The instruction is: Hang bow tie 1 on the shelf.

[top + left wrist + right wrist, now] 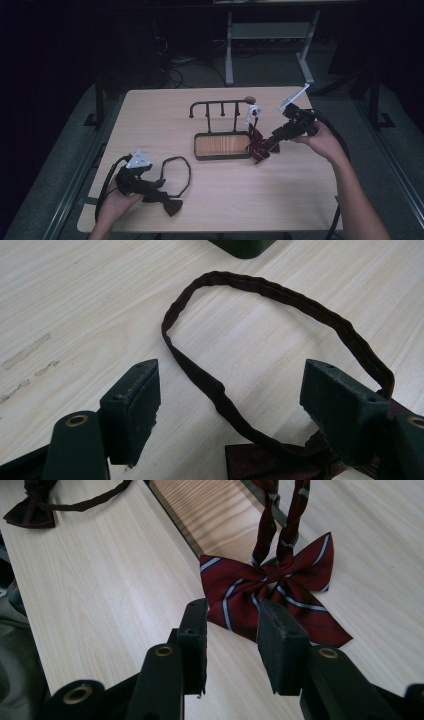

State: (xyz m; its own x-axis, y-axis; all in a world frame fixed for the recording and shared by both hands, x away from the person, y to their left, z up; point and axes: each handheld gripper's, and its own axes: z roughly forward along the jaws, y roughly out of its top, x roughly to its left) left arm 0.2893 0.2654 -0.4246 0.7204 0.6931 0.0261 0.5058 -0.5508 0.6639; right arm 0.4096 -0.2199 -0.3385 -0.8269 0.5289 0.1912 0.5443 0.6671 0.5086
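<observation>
Now, step: likely hanging bow ties on the rack [222,107].
Right gripper [232,622]: jaws part-spread, just short of striped bow tie [272,587], whose strap runs up toward the rack's right end.
Left gripper [230,400]: spread wide over dark bow tie [280,460] on table [150,115].
Next: probably close on dark tie.

Rack [222,131] standing mid-surface [150,115], striped bow tie [259,145] hanging at its right end, resting against the tray edge, plain bow tie [170,202] with looped strap lying front left, well apart
</observation>
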